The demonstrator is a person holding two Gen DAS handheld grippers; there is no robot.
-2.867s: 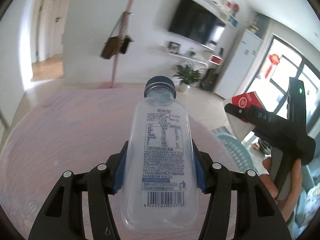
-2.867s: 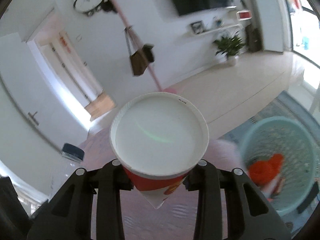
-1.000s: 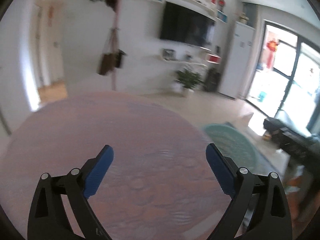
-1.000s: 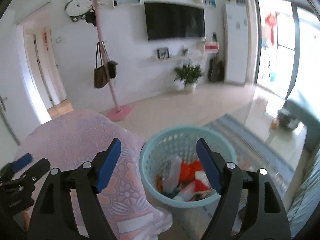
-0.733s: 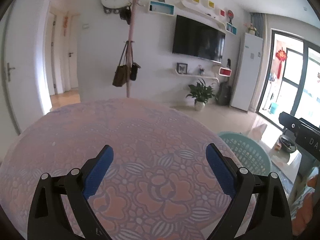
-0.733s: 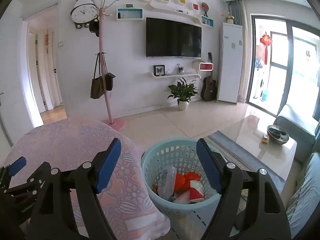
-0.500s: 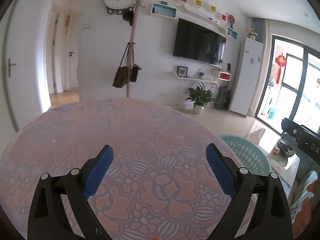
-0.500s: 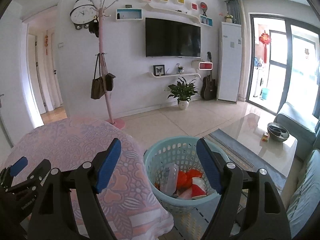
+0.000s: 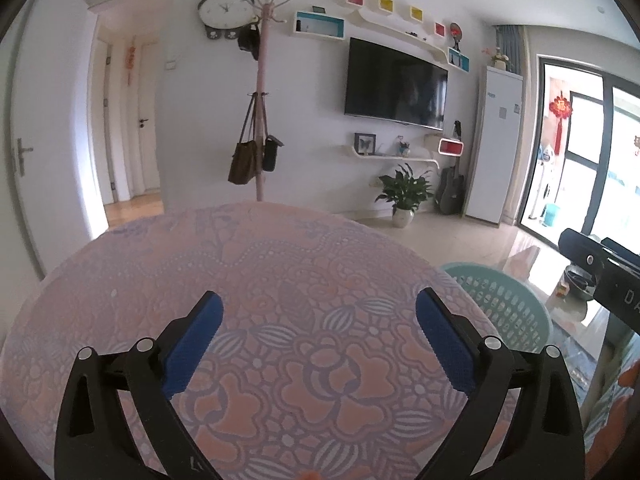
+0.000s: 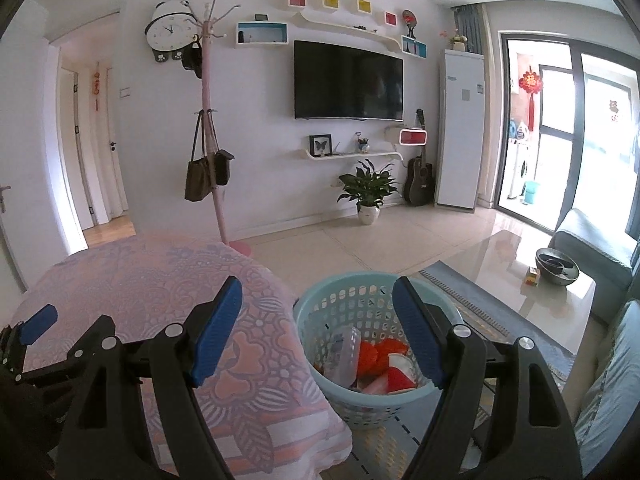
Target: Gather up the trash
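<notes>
My left gripper [image 9: 319,314] is open and empty over the round table with a pink floral cloth [image 9: 248,264]. My right gripper [image 10: 318,300] is open and empty, held above the table's right edge and the light blue basket [image 10: 320,312] on the floor. In the basket lie a clear plastic bottle [image 10: 344,354], a red and white paper cup [image 10: 396,374] and orange trash [image 10: 370,354]. The basket's rim also shows in the left wrist view [image 9: 500,296]. The left gripper appears at the left edge of the right wrist view [image 10: 36,330].
A pink coat stand [image 10: 210,152] with bags stands beyond the table. A potted plant [image 10: 368,194], a guitar [image 10: 419,186] and a white cabinet [image 10: 460,132] line the far wall. A glass coffee table [image 10: 536,276] and a grey sofa [image 10: 596,248] are at the right.
Earlier the left gripper held the bottle and the right held the paper cup; both items now lie in the basket and both grippers are open. In the last second the views only steadied.
</notes>
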